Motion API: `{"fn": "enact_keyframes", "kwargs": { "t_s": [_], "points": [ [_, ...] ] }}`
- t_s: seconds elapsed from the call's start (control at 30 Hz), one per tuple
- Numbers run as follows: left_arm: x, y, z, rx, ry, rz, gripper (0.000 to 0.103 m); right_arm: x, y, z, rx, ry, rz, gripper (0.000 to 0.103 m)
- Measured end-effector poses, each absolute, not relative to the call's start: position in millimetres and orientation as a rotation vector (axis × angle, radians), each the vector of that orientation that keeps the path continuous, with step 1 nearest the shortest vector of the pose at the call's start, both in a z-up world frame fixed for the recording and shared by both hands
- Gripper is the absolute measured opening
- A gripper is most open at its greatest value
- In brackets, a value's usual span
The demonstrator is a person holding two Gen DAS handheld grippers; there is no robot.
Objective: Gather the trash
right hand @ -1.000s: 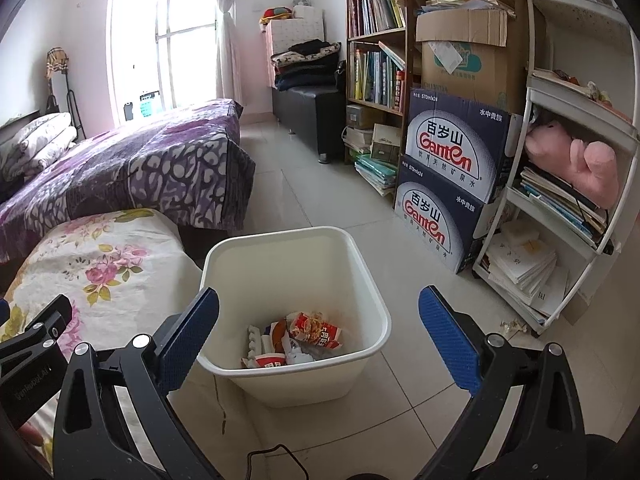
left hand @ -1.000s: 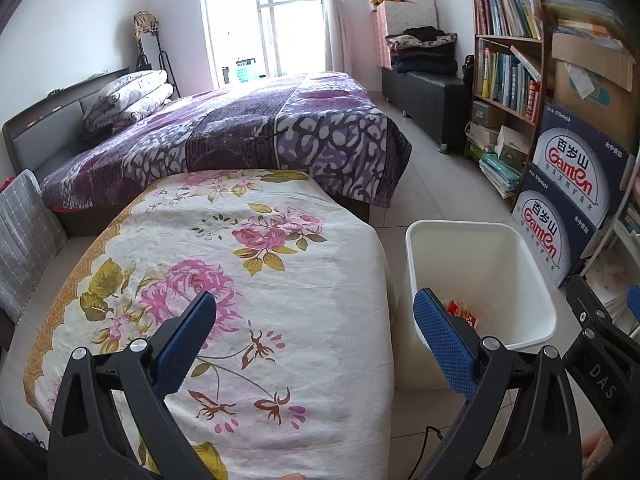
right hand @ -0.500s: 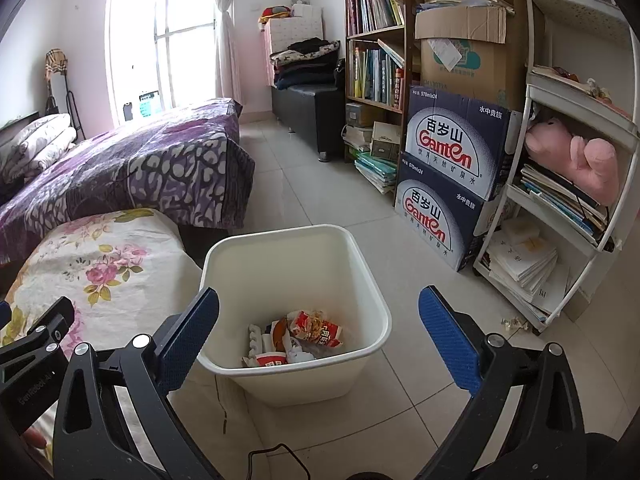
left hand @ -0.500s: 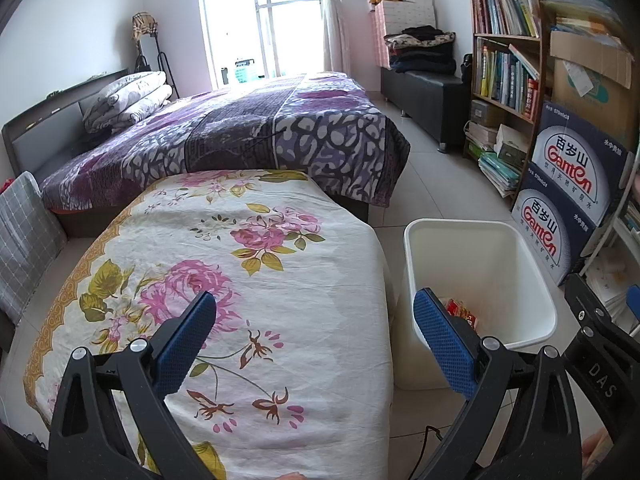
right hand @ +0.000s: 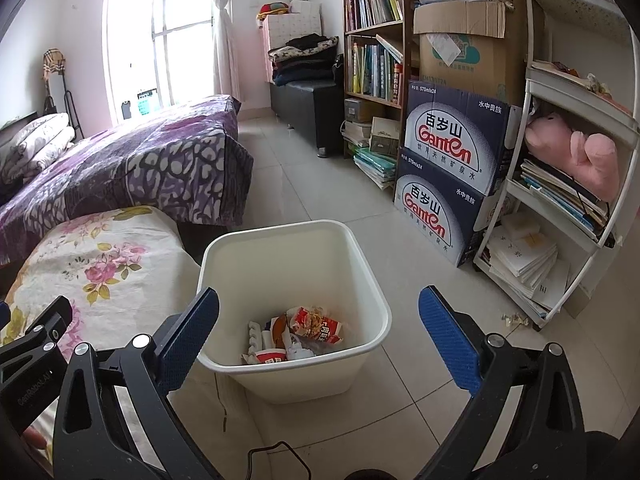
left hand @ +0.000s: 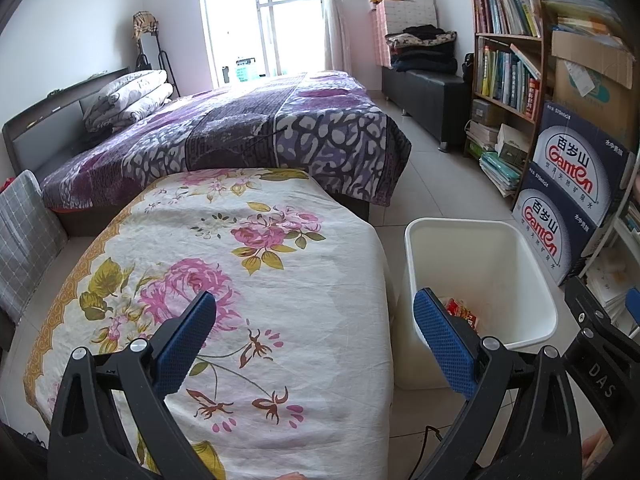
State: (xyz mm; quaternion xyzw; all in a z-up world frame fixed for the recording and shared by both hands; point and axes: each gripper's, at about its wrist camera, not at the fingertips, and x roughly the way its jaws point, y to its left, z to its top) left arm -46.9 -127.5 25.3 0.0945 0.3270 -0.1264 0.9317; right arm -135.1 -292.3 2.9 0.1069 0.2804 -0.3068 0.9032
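Note:
A white plastic bin (right hand: 372, 280) stands on the tiled floor beside a table under a floral cloth (left hand: 224, 272). Crumpled wrappers and packets (right hand: 304, 332) lie at its bottom; in the left wrist view only a red packet (left hand: 460, 310) shows inside the bin (left hand: 532, 264). My right gripper (right hand: 319, 334) hovers open above the bin's near side, nothing between its blue pads. Over the cloth's near right part, my left gripper (left hand: 314, 338) is open and empty too, with its right finger (left hand: 444, 344) in front of the bin's left wall.
A purple-covered bed (left hand: 240, 136) lies behind the table. Two blue Ganten water boxes (right hand: 448, 176), a bookshelf (right hand: 376, 56) and a white rack (right hand: 572, 184) with a pink plush toy line the right wall. A black cable (right hand: 276, 452) runs over the floor near the bin.
The right wrist view has crept slightly closer to the bin; the left view barely shifts. Both grippers stay open and empty.

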Motion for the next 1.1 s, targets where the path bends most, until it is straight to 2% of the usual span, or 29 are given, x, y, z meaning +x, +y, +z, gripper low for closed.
{"fn": "enact_keyframes", "kwargs": {
  "t_s": [1.1],
  "points": [
    [-55,-132,26,0.219,0.617,-0.317,0.093,-137,-290,-5,0.238,0.6,-0.633,0.096]
  ]
}}
